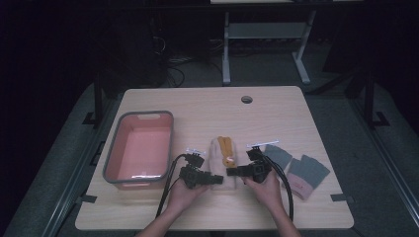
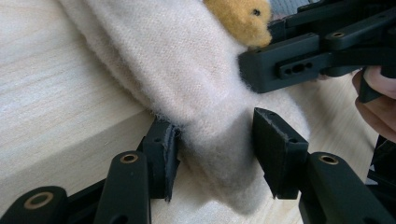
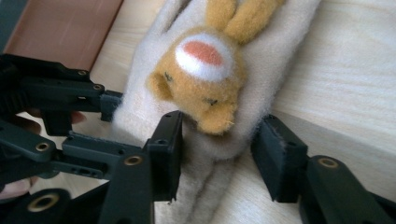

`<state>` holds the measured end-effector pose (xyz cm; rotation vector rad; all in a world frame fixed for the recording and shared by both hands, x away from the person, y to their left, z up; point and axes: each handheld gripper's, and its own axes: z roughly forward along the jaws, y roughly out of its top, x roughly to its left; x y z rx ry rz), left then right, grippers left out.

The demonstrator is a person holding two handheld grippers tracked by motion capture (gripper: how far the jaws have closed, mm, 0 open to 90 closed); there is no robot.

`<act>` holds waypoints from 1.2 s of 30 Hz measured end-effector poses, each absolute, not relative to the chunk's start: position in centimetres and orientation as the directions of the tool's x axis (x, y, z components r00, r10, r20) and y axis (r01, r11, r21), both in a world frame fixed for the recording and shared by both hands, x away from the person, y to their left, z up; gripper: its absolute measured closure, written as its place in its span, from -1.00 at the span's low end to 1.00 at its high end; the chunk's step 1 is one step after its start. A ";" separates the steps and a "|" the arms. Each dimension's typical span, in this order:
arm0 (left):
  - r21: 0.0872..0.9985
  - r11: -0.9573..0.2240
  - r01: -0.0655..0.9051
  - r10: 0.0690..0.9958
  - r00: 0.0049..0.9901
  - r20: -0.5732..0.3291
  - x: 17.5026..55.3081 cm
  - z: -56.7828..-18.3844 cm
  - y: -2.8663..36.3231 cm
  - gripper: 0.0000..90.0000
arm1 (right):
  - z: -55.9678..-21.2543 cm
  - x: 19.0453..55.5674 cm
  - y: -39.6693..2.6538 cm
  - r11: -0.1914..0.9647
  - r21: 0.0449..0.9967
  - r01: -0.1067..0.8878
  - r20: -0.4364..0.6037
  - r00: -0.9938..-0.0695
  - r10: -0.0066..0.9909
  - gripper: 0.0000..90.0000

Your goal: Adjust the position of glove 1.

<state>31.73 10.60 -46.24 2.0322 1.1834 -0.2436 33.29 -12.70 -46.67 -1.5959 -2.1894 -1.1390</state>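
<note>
High view: one wooden table [image 1: 207, 113]; one pink bin [image 1: 140, 149] with a grey rim at centre left, nothing in it; one cream sock [image 1: 221, 163] with a yellow animal figure at frame centre, lying flat on the table; two grey socks [image 1: 299, 168] at centre right, side by side. The left gripper [image 1: 210, 178] meets the cream sock's near end from the left, the right gripper [image 1: 232, 172] from the right, one in each of the person's hands. Left gripper view: jaws apart, the sock's cream end lying between them at lower centre, the left pad touching the fabric, the right pad just beside it; nothing pinched yet. The right gripper sits at upper right, close against the sock. Right gripper view: jaws likewise apart, straddling the sock just below the yellow figure's head [image 3: 201, 79] at frame centre; the bin's pink wall fills the upper left corner. Judged step: both tongs placed for a two-point grasp on the cream sock. Next move calls for both pairs of jaws to close on fabric, then a lift, likely toward the bin.
</note>
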 end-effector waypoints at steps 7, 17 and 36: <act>0.508 -0.290 0.811 0.650 0.556 -0.518 32.0 -46.4 10.4 0.25 | -47.1 32.9 -12.7 0.087 0.464 0.882 0.594 -0.382 0.708 0.37; 0.493 -0.248 0.834 0.635 0.524 -0.567 32.6 -46.8 10.5 0.40 | -47.7 32.7 -12.8 0.023 0.434 0.901 0.654 -0.332 0.680 0.59; 0.497 -0.251 0.830 0.618 0.533 -0.578 32.8 -46.9 10.7 0.48 | -47.1 32.7 -13.5 -0.010 0.465 0.885 0.637 -0.326 0.698 0.35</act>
